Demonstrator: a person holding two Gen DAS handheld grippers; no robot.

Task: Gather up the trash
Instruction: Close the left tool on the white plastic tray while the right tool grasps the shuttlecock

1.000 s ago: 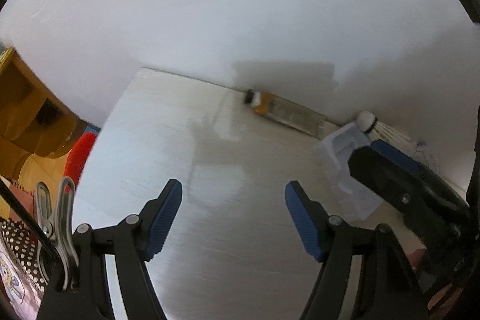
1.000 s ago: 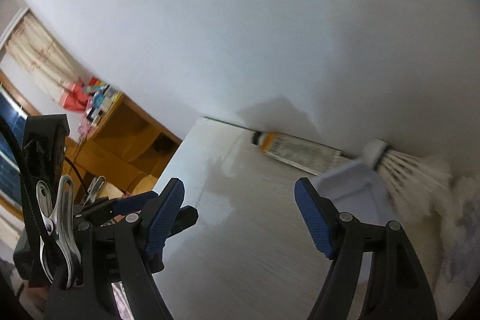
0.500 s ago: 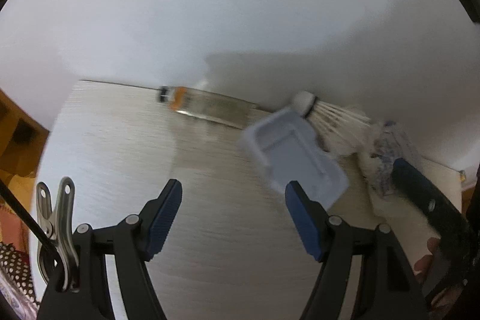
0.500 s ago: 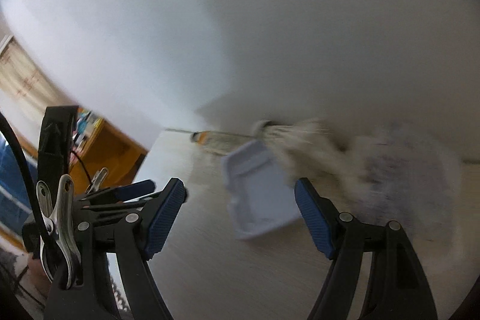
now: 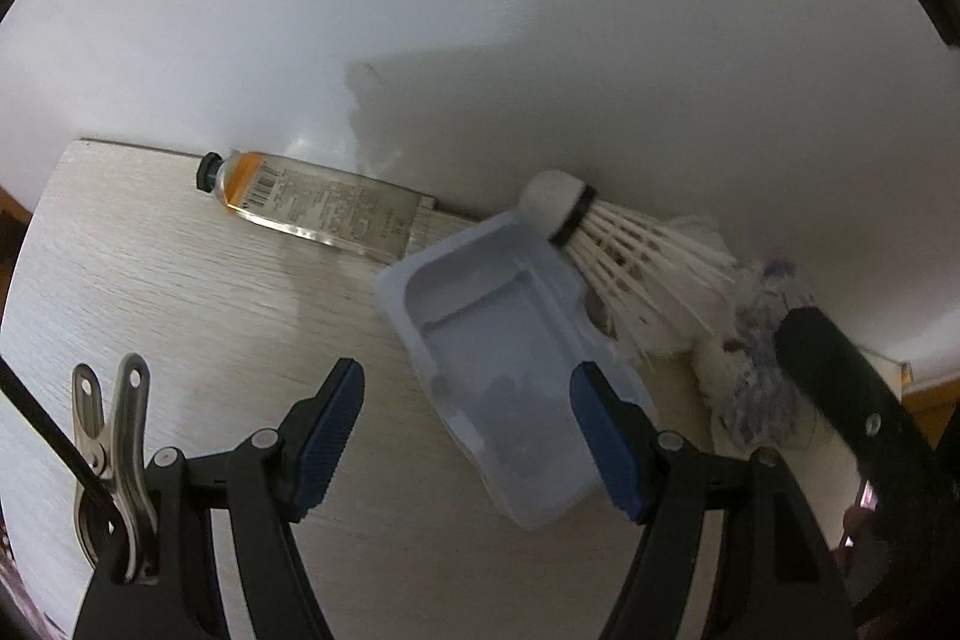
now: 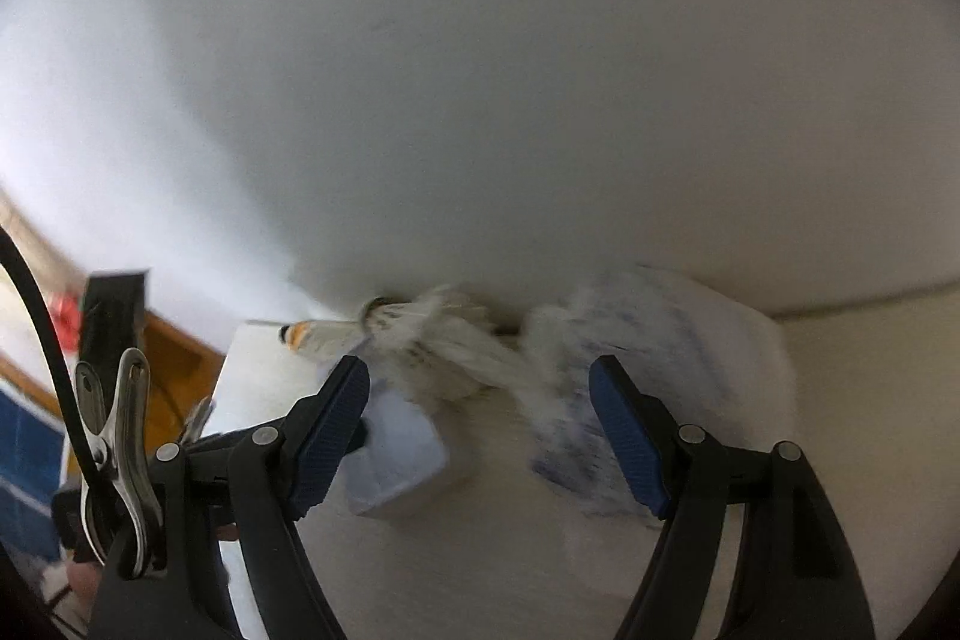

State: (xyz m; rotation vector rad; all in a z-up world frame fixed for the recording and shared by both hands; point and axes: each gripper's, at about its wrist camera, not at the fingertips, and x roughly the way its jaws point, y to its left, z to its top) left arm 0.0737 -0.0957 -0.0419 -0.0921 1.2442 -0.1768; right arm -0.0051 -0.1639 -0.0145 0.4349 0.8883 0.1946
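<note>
Trash lies along the white wall on a pale wooden table [image 5: 180,310]. There is an orange-capped squeezed tube [image 5: 312,205], an empty clear plastic tray [image 5: 504,376], a white shuttlecock [image 5: 630,268] and a crumpled printed paper wad [image 5: 750,382]. My left gripper [image 5: 468,424] hovers over the tray. Its jaws are closing, the tray lies between them, and the pads do not press on it. My right gripper [image 6: 480,430] is open in a blurred view, with the shuttlecock [image 6: 444,346] and paper wad [image 6: 630,400] ahead and the tray [image 6: 390,460] lower left. One of its black fingers [image 5: 840,388] shows beside the wad.
The wall stands right behind the trash. The table's left edge [image 5: 36,244] drops off beside the tube. Wooden furniture [image 6: 180,358] stands beyond that edge, and more wood [image 5: 924,400] shows at the far right.
Both views have swung right and closer: the tray, shuttlecock and paper wad came from the right edge to in front of the grippers. The left jaws narrowed slightly.
</note>
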